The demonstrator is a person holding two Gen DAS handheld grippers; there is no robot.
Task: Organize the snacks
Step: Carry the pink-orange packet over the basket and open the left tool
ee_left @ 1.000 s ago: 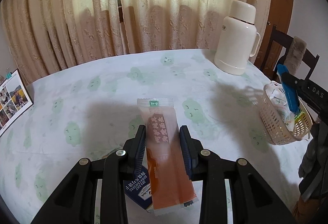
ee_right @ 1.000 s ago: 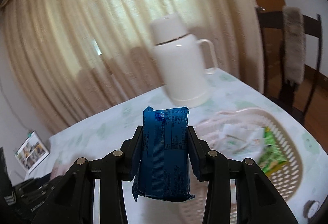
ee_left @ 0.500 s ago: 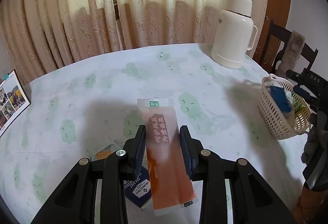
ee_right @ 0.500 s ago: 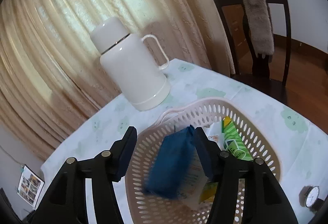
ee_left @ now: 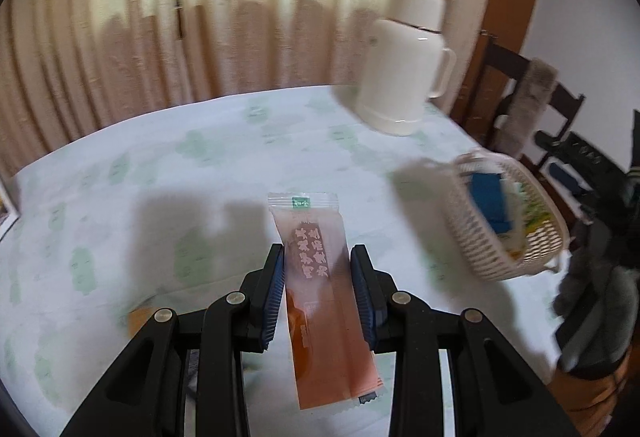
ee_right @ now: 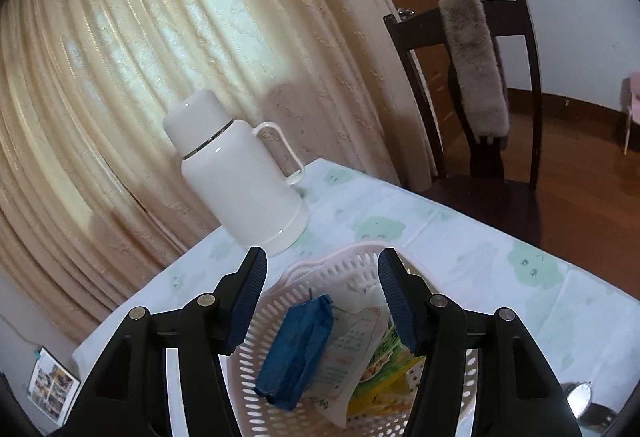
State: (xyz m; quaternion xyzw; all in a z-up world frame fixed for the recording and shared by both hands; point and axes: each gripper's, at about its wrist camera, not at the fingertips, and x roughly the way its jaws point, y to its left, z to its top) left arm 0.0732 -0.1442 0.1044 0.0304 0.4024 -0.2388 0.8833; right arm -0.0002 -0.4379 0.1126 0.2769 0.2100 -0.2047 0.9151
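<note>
My left gripper (ee_left: 318, 261) is shut on a long orange-pink snack packet (ee_left: 320, 285) and holds it above the table. The pale woven basket (ee_left: 484, 253) stands to its right near the table edge. My right gripper (ee_right: 322, 269) is open and empty, just above that basket (ee_right: 336, 269). A blue snack packet (ee_right: 298, 351) lies in the basket, also seen in the left wrist view (ee_left: 490, 203), beside a white packet (ee_right: 352, 337) and a green-yellow packet (ee_right: 384, 365).
A white thermos jug (ee_left: 404, 65) stands at the back of the table; it also shows in the right wrist view (ee_right: 240, 173). A dark chair (ee_right: 480, 85) with a furry cover stands past the table edge. A photo frame (ee_right: 52, 389) sits at the far left. Curtains hang behind.
My right gripper opened and let the blue packet fall into the basket, then rose slightly. My left gripper moved toward the basket with the orange-pink packet in it.
</note>
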